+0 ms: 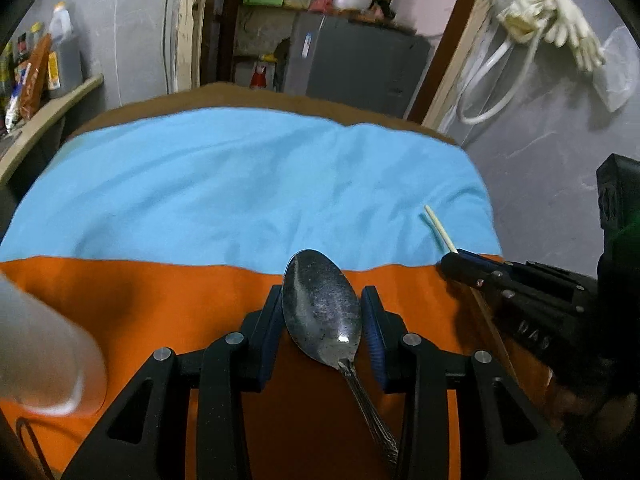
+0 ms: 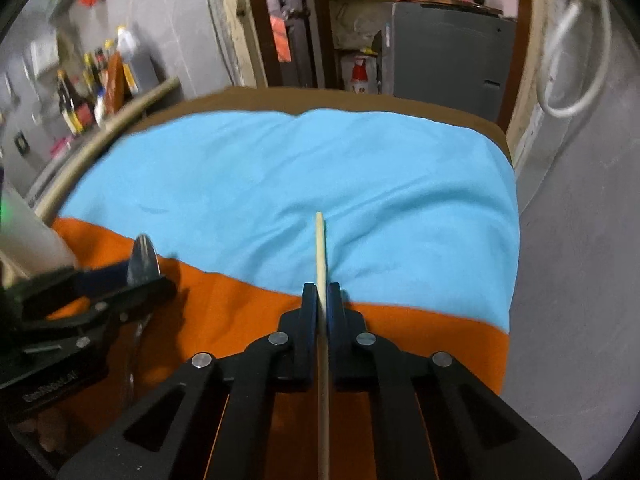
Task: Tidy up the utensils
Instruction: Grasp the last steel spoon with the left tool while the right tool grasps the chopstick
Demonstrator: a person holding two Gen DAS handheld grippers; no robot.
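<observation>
Left wrist view first: at the far left we see a blurred pale cup-like object (image 1: 44, 344) standing on the orange cloth (image 1: 160, 304). In the middle our left gripper (image 1: 323, 300) has its blue-padded fingers closed against the bowl of a worn metal spoon (image 1: 320, 304), whose bowl points forward over the seam where the orange cloth meets the blue cloth (image 1: 240, 180); the patterned handle runs back toward us between the black linkages. To the right, our right gripper (image 1: 454, 258) reaches in from the side, with a pale chopstick (image 1: 439, 229) sticking out past its tips above the blue cloth.

Right wrist view, again from the left: the left gripper (image 2: 146, 276) shows at the edge with the spoon (image 2: 143, 260) bowl standing up between its fingers, over the orange cloth (image 2: 224, 312). In the centre our right gripper (image 2: 321, 292) is pinched tight on the chopstick (image 2: 320, 248), which lies straight along the fingers, its tip out over the blue cloth (image 2: 400, 200).
</observation>
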